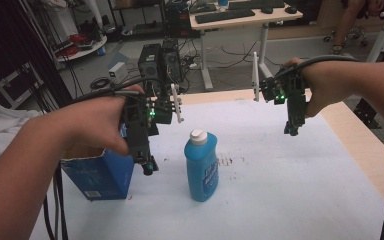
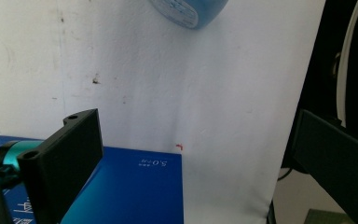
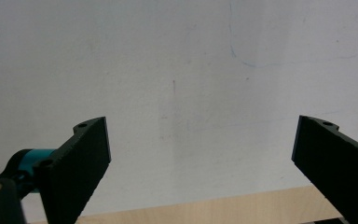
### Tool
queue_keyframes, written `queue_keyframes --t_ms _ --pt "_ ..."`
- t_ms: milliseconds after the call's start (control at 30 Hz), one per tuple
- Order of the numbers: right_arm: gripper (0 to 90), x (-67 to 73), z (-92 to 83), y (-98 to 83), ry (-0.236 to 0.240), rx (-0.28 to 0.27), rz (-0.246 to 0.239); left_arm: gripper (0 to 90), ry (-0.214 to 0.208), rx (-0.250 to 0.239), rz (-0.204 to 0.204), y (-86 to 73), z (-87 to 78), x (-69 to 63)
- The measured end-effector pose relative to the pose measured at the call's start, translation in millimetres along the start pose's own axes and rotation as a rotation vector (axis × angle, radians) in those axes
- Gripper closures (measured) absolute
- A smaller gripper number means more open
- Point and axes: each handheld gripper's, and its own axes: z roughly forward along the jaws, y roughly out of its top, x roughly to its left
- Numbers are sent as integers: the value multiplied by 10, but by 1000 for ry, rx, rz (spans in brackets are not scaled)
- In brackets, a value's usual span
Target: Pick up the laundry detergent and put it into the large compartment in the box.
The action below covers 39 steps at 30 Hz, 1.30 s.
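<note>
Right now both tools hang above the white-covered desk [image 1: 290, 175], holding nothing. The left hand-held gripper [image 1: 149, 167] hovers with jaws spread wide over the blue box [image 1: 100, 175] at the desk's near left edge; the right hand-held gripper [image 1: 291, 131] is likewise released, well apart from everything. Between them a blue bottle [image 1: 201, 167] stands upright. Tall and narrow, it looks easy to topple if a jaw clips it sideways.
</note>
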Motion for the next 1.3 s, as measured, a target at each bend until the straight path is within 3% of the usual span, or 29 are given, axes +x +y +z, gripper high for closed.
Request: queue_keyframes --t_ms 67,200,333,467,567,733,933,1100,1167,1300 --pt "34 2 4 -6 -1 -4 1 20 -3 1 -6 0 -5 4" --pt "34 12 3 -32 -4 -3 0 20 -5 -4 -64 12 -43 -5" --pt "34 25 10 -25 -4 8 -5 20 -8 -13 -84 22 -94 -46" --pt "34 65 11 19 -2 25 -9 20 -63 -25 -113 46 -185 -143" --pt "34 59 9 26 3 28 -11 20 -67 -38 -133 61 -237 -175" --pt "34 72 13 42 0 36 -4 20 -27 -58 -252 109 -342 -210" --pt "33 78 -15 28 -9 31 5 20 -49 -83 -389 140 -354 -197" --pt "33 71 -17 -2 -10 32 9 20 -37 -114 -540 208 -364 -198" --pt "34 60 -24 -18 -10 28 8 20 -32 -143 -581 235 -374 -189" --pt "33 50 -37 -57 -10 23 12 20 -33 -165 -620 300 -359 -162"
